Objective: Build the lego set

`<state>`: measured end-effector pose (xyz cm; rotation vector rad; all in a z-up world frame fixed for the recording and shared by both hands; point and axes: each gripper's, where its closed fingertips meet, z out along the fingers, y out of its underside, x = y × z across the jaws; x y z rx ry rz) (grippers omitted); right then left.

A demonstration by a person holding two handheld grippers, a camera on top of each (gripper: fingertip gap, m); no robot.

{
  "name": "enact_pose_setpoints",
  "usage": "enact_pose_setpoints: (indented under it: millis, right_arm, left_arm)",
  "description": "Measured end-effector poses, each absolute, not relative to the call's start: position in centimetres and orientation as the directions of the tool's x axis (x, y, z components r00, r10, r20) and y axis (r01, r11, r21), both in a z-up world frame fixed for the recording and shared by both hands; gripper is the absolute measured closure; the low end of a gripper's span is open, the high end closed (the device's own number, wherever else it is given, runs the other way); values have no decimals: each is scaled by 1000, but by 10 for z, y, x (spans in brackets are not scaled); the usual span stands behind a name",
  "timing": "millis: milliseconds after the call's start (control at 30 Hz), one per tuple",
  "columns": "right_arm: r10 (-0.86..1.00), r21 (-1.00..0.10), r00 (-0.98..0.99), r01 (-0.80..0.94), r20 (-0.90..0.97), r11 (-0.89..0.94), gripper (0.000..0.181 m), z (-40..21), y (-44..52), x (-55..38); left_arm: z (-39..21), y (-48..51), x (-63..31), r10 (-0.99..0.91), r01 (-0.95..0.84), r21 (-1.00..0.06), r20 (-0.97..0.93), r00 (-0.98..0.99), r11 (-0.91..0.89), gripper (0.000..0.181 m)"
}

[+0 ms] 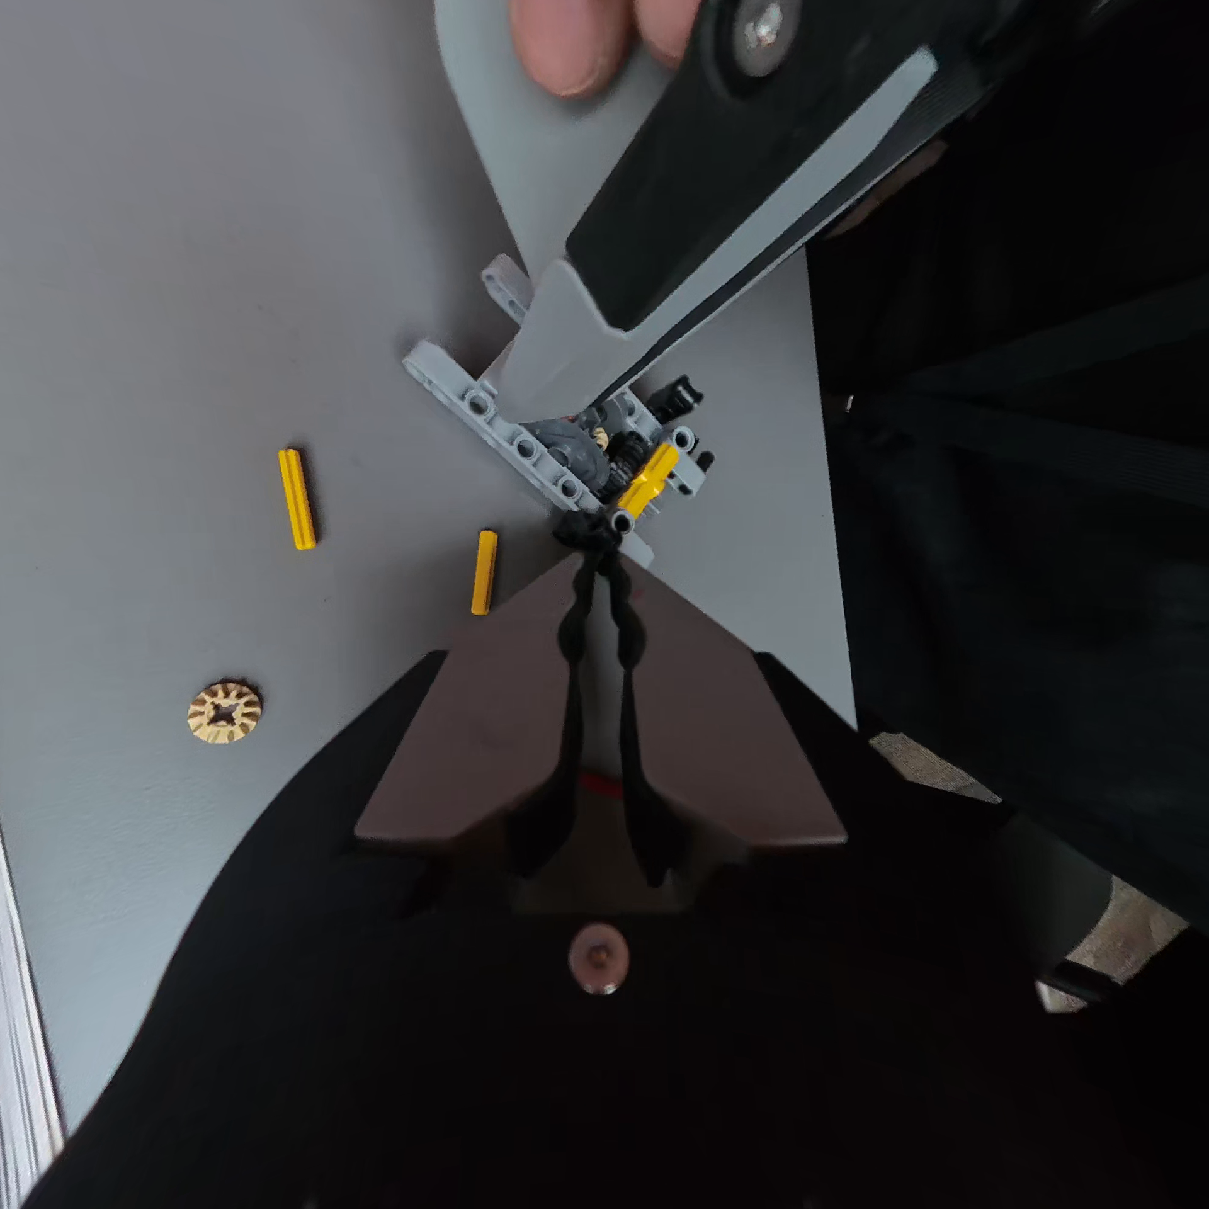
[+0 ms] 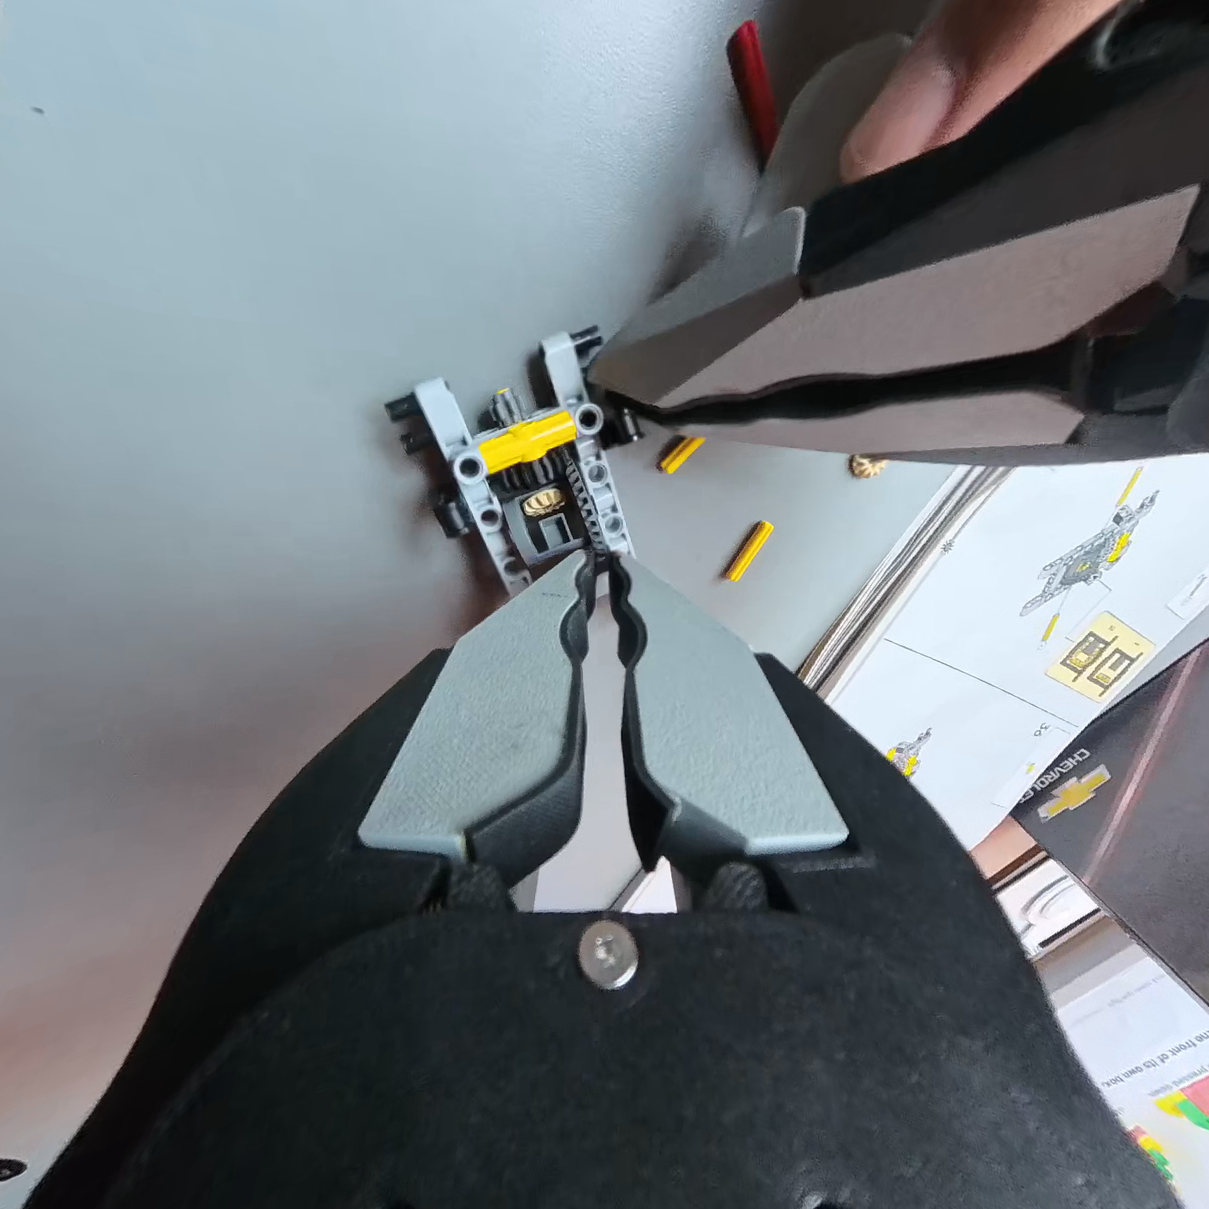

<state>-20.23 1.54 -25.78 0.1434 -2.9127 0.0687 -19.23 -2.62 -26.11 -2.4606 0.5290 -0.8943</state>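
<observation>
Meanwhile, a small grey Lego Technic assembly with black gears and a yellow connector stands on a pale grey tabletop with a hand-held gripper at each end. The left gripper, brown-fingered with black wavy pads, has its jaws drawn nearly together on a small black piece at the assembly's near corner in the left wrist view. The right gripper, grey-fingered, has its tips pinched on the lower edge of the assembly, at the foot of its black toothed gear, in the right wrist view. A person's fingertips rest on the right gripper's body above the assembly.

Beside the assembly, on the left gripper's side, lie two short yellow plastic axle rods, one just beside it, the other farther out. Beyond those sits a tan bevel gear wheel. An open white instruction booklet and a dark cardboard box lie well apart from the assembly, past the rods. A red rod lies beyond the left gripper.
</observation>
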Motion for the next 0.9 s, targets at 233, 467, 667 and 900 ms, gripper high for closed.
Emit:
enact_pose_setpoints:
  millis: [233,467,667,900]
  right_arm:
    - [-83,-42,-974,-94,211,995,174,-259,20,-201]
    - [-12,-170,-988,-38,155,985,164,-250,28,-201]
    - [157,-467,-985,172,-71,867,109,-244,40,-193]
    - [72,-576,-997,60,-2,815,110,-255,28,-192]
  left_arm:
    - [-254,-25,-194,-493,-163,-558,512,703,-813,172]
    - [-252,-26,-197,-478,-136,-555,536,695,-820,166]
    - [-242,-29,-195,-484,-105,-570,569,665,-815,152]
    - [-243,-34,-187,-422,-85,-564,500,756,-822,138]
